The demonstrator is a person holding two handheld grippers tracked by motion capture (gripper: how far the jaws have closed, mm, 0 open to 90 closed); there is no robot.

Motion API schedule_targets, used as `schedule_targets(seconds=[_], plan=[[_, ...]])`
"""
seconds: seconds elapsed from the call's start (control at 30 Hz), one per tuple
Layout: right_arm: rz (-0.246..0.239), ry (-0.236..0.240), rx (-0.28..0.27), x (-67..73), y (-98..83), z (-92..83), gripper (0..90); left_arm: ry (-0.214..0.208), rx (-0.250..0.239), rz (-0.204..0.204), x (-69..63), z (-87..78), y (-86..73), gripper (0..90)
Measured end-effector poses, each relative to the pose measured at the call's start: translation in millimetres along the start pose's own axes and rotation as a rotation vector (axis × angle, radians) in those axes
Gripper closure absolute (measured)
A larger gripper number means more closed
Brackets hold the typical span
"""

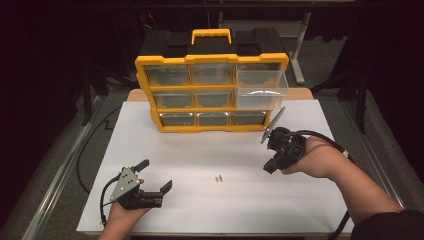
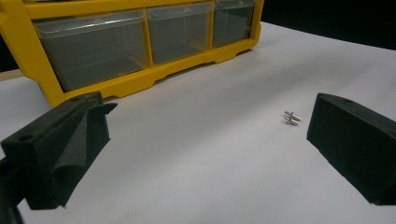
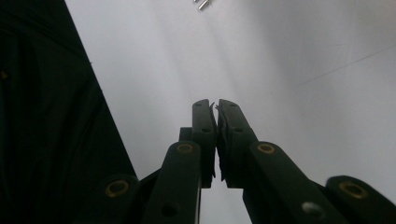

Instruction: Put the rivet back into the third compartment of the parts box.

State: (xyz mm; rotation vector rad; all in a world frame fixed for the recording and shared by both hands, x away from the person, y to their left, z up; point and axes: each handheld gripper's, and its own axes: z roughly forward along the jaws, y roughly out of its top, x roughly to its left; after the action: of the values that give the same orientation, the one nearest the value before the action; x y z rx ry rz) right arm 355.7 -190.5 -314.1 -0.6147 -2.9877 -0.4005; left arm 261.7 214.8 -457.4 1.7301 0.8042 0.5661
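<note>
A few small metal pins (image 1: 218, 178) lie together on the white table top (image 1: 200, 145). My left gripper (image 1: 156, 174) rests low at the front left, to the left of the pins, with its jaws wide open and nothing between them. In the left gripper view the pins (image 2: 293, 117) lie just beyond the right jaw, ahead of the left gripper (image 2: 205, 140). My right gripper (image 1: 270, 167) hangs above the table at the right, tilted down and to the left, jaws shut. In the right gripper view the right gripper (image 3: 215, 103) has its pads together, and the pins (image 3: 201, 3) show at the top edge.
A yellow and black drawer organizer (image 1: 210, 59) stands at the back of the table, its top right clear drawer (image 1: 262, 87) pulled out. Its lower drawers (image 2: 93, 46) are pushed in. Dark floor and a table frame surround the white top.
</note>
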Motion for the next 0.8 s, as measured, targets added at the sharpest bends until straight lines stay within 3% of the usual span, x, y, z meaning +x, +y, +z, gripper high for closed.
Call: schedule_targets(seconds=[0.5, 0.8], plan=[[-0.012, -0.027, -0.021, 3.1, 5.3, -46.1, 87.6, -0.003, 0.004, 0.005, -0.1, -0.8, -0.3, 0.4], [-0.039, -0.05, -0.007, 4.2, 17.8, -72.8, 87.6, -0.006, 0.0, 0.005, 0.2, -1.3, -0.1, 0.4]])
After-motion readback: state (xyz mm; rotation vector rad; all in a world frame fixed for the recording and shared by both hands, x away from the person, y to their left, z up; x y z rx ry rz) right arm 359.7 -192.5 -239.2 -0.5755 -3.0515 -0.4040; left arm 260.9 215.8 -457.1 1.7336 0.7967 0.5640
